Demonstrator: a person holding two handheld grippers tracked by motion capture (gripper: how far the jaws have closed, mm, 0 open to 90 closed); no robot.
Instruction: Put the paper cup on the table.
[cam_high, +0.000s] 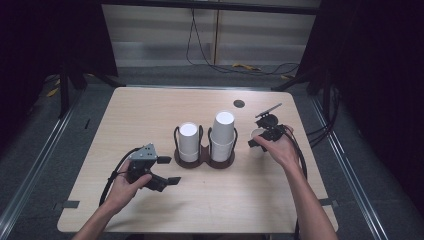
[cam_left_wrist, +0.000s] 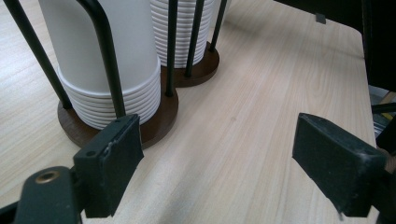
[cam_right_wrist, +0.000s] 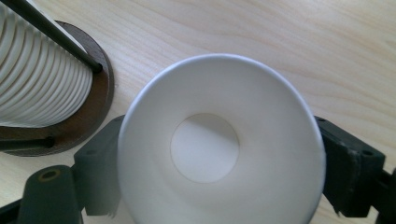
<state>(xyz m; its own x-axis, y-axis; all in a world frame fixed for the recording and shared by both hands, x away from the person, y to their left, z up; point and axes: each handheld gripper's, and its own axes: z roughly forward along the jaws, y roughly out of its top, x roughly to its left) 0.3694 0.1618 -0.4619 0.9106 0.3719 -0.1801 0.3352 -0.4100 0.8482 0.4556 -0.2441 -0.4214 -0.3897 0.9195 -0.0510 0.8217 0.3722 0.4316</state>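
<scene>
Plain unmarked white paper cup (cam_right_wrist: 219, 149)

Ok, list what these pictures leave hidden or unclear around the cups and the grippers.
- Single cup: right gripper view, its outer wall and base hidden by its own rim; whether it touches the table is unclear.
- Cup stacks: left gripper view, tops cut off by the upper edge.
- Right gripper: high view, jaws too small, partly behind the hand.

Mid-worktop, the dark wooden two-ring holder with black wire hoops (cam_high: 204, 157) and its stacked white paper cups (cam_high: 223, 131) block passage. The pale wooden worktop (cam_high: 145, 107) lies open around it, left and near.
</scene>
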